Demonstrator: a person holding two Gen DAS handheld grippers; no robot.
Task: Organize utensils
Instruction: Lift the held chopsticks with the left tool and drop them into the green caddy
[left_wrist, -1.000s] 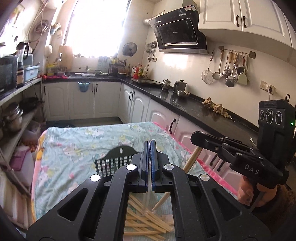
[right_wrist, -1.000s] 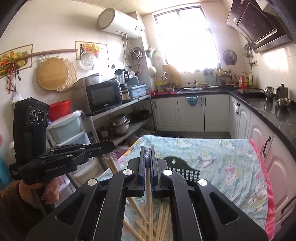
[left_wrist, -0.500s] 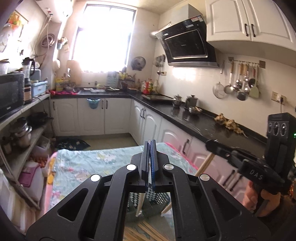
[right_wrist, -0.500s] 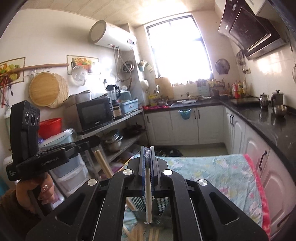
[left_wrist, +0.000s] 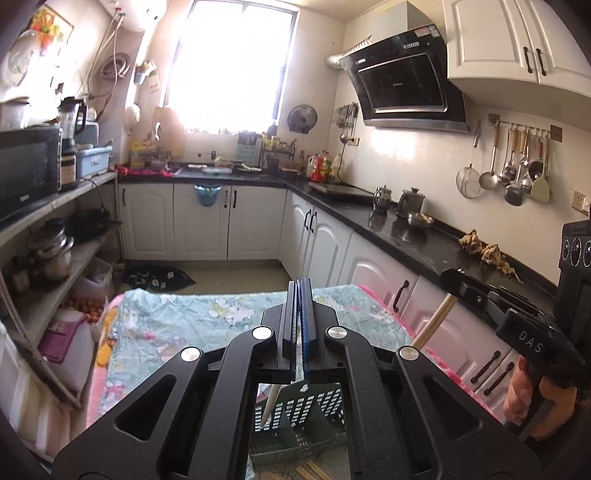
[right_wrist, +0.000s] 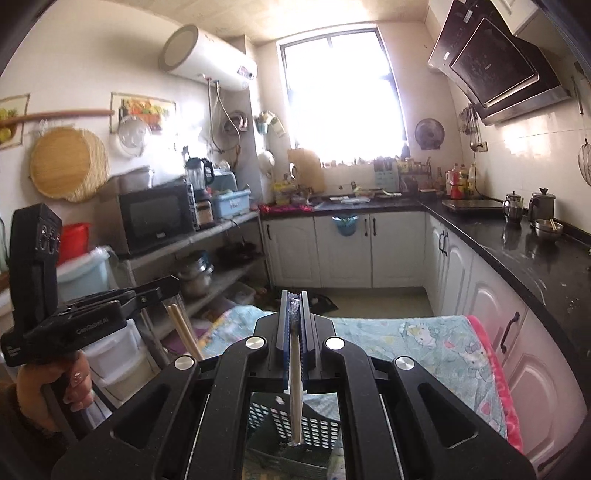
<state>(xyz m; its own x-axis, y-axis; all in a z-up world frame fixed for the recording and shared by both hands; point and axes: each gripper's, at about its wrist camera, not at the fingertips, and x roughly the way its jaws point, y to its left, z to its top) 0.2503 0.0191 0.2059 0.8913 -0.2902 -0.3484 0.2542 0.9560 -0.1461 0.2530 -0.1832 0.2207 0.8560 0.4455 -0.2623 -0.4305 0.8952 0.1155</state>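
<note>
The right gripper (right_wrist: 294, 314) clamps one chopstick (right_wrist: 295, 391), hanging low-centre over the black slotted basket (right_wrist: 317, 424). The left gripper (left_wrist: 298, 306), jaws closed, pinches two chopsticks (right_wrist: 183, 332), mid-left in the right view.

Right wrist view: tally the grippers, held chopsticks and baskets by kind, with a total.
Grippers: 2, left gripper and right gripper
Chopsticks: 3, chopstick pair in the left, single chopstick in the right
Basket: 1
Total: 6
</note>
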